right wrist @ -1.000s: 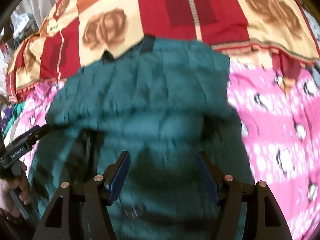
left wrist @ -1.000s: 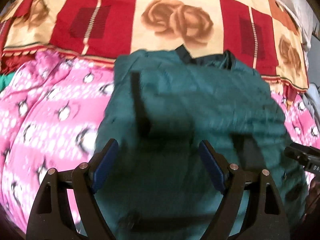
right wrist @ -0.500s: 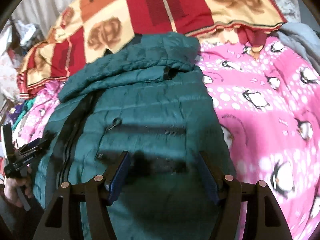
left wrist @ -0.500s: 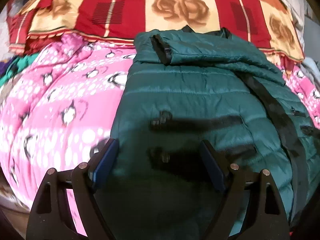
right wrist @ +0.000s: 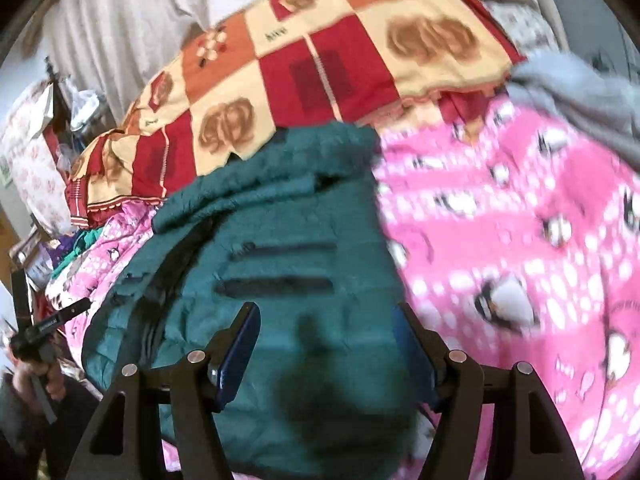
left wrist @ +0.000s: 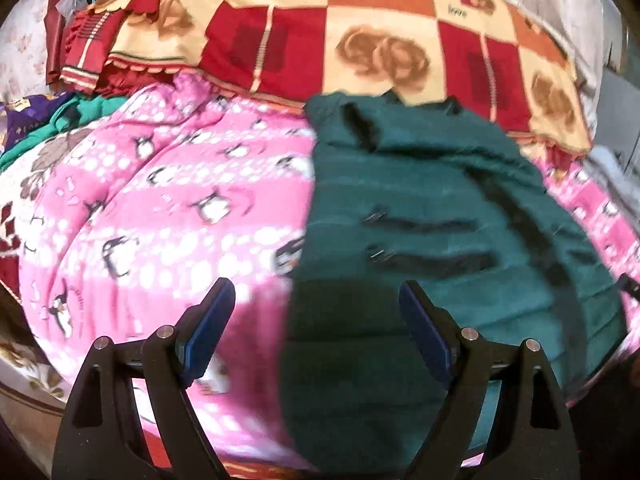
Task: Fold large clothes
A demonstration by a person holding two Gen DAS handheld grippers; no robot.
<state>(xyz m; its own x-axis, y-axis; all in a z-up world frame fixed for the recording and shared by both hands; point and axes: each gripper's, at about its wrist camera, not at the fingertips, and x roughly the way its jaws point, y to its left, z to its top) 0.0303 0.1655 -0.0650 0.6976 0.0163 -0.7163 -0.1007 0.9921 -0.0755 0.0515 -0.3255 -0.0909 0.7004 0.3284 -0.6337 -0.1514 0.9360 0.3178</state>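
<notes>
On the bed, over a pink penguin-print blanket [left wrist: 168, 216], lies the dark green puffer jacket [left wrist: 432, 240], already narrowed lengthwise with a sleeve laid across its top end, its far edge touching the red and cream patchwork quilt [left wrist: 360, 40] that covers the head of the bed. Starting at the left, the left claw [left wrist: 316, 312] stands released with nothing between its blue pads; the left pad hangs over pink blanket, the right pad over the jacket's near left edge, so the claw straddles that border without pinching it. Moving across, the jacket's two dark zip pockets [right wrist: 280, 268] and the black front zipper band [left wrist: 532, 216] face up, and the fabric looks puffy and slippery, likely to spring back when let go. Further right, the right claw [right wrist: 326, 344] is also released, hovering just over the jacket's near hem with green fabric showing in the gap but no pad pressing on it. A grey garment [right wrist: 580, 100] lies at the far right of the bed, well apart from the jacket. I judge the side folds done and the hands regrouping at the hem: the next move calls for both claws to drop, pinch the two near corners and carry the hem up toward the collar, evenly, so the halves stack square.
</notes>
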